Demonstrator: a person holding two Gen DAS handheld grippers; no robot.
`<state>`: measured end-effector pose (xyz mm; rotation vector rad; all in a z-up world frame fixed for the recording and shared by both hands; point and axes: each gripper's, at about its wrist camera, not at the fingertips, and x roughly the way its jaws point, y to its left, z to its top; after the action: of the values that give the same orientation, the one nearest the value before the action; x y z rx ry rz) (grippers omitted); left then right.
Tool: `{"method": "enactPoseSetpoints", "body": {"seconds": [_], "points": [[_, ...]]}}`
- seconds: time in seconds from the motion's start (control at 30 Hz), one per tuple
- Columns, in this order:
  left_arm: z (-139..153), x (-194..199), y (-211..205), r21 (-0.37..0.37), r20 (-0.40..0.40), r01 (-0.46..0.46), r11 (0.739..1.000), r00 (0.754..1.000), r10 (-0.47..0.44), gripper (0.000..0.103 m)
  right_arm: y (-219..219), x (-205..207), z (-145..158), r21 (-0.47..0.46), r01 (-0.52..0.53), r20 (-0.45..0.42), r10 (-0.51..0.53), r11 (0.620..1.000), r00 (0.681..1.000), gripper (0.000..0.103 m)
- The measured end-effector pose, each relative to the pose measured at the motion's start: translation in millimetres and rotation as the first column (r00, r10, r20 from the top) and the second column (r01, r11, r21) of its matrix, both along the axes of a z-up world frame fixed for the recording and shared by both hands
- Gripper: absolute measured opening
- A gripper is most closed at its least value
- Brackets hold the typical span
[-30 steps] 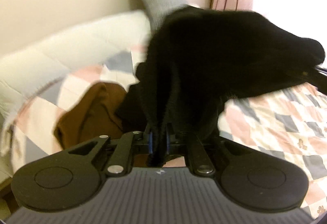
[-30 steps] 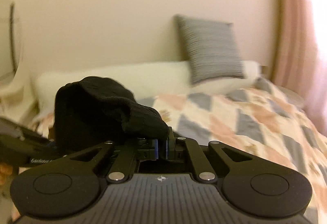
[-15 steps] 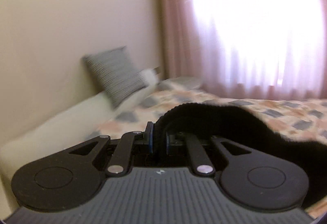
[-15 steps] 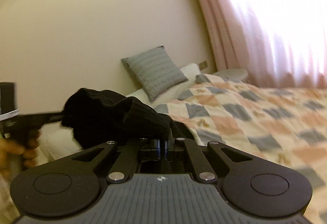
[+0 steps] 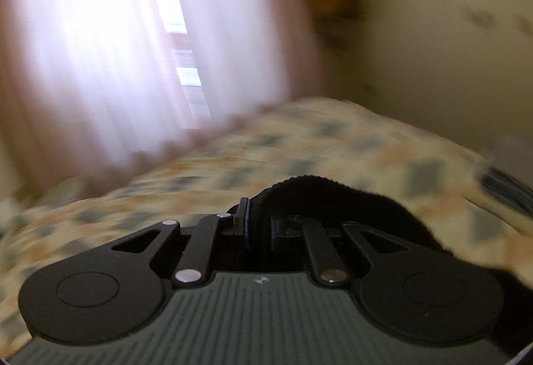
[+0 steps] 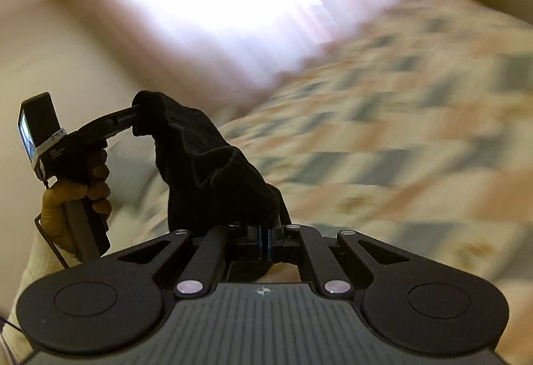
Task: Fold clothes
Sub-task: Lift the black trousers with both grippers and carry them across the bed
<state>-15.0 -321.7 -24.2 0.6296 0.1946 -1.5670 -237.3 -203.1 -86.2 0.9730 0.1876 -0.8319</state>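
Bed with the patchwork quilt in peach, grey and cream squares (image 6: 383,138) fills the lower half of both views, heavily smeared. Behind it, a bright window with sheer pink curtains (image 5: 100,41) and a plain beige wall (image 5: 433,31).

Black knitted garment (image 6: 200,158) is off the bed, hanging in the air between the 2 tools, bunched into a thick rope with slack in the middle. No flat panel visible.

Left gripper (image 5: 256,228): jaws nearly together, clamped on a thick fold of the black knit, which arches away to the right. In the right wrist view the same tool (image 6: 133,118) bites the far end of the garment, with the person's hand (image 6: 76,198) wrapped on its handle.

Right gripper (image 6: 265,240): jaws together, pinching a thin edge of the same knit.

Step, my read: carry/reposition phase, garment lifted by 2 points, heading for open quilt. Fold itself not started.

Next move needs:
1. Spread the 2 grips apart to pull the slack out.
2. Lower onto bare quilt so it lands flat.
3. Keep both clamps on until the fabric is down, or it collapses into a heap.
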Motion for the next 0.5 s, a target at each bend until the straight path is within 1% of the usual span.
{"method": "enactPoseSetpoints", "body": {"seconds": [0.03, 0.1, 0.17, 0.23, 0.3, 0.4, 0.5], "points": [[-13.1, -29.6, -16.4, 0.038, 0.009, 0.057, 0.998, 0.998, -0.057, 0.008, 3.0, -21.6, -6.0, 0.026, 0.064, -0.001, -0.064, 0.998, 0.998, 0.003], [-40.2, -88.3, -48.1, 0.114, 0.023, 0.165, 0.98, 0.985, -0.169, 0.008, 10.8, -62.8, -17.8, 0.072, 0.183, -0.016, -0.183, 0.98, 0.983, 0.003], [-73.9, -142.6, -71.7, 0.182, 0.062, 0.247, 0.952, 0.963, -0.262, 0.009, 15.8, -103.7, -33.2, 0.124, 0.285, -0.044, -0.282, 0.95, 0.958, 0.003], [-106.8, -181.6, -95.8, 0.247, 0.098, 0.307, 0.919, 0.936, -0.339, 0.009, 14.7, -140.0, -58.6, 0.203, 0.376, -0.061, -0.372, 0.904, 0.926, 0.003], [-134.9, -215.1, -110.3, 0.278, 0.136, 0.347, 0.896, 0.909, -0.394, 0.009, 10.8, -169.6, -84.6, 0.249, 0.453, -0.094, -0.444, 0.856, 0.891, 0.003], [-161.8, -256.8, -137.2, 0.296, 0.159, 0.38, 0.876, 0.885, -0.438, 0.009, 1.5, -199.6, -122.9, 0.308, 0.532, -0.111, -0.525, 0.789, 0.844, 0.002], [-178.2, -297.6, -156.6, 0.297, 0.175, 0.411, 0.862, 0.864, -0.472, 0.009, -19.2, -218.2, -141.6, 0.301, 0.589, -0.138, -0.577, 0.75, 0.805, 0.002]]}}
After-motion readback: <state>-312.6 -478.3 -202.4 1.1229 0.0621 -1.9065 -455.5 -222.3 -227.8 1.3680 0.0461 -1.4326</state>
